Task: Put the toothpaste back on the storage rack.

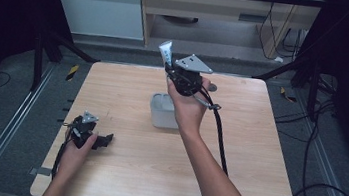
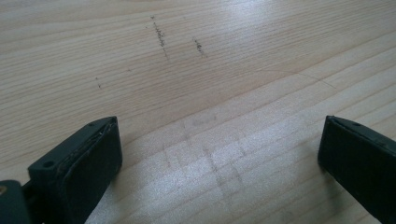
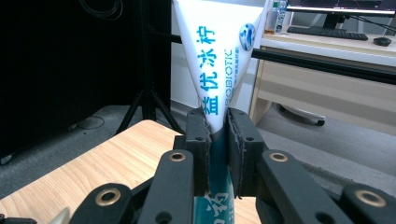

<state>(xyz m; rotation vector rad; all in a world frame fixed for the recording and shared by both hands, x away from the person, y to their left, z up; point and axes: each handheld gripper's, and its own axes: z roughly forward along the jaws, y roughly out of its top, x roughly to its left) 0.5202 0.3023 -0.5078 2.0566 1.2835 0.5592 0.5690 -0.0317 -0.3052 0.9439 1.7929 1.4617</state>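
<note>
Right gripper [image 3: 217, 140] pinches a glossy white flat-ended tube [image 3: 219, 51]; left gripper [image 2: 219, 154] gapes over woodgrain.

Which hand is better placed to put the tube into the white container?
Right. The right claw is shut on the tube just beyond the white container. The left claw stands open near the table's left edge.

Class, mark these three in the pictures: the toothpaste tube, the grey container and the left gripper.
toothpaste tube [image 3: 219, 60], right gripper view, white printed body.
grey container [image 1: 160, 114], high view, front wall.
left gripper [image 2: 219, 154], left gripper view, midway between open jaws.
</note>
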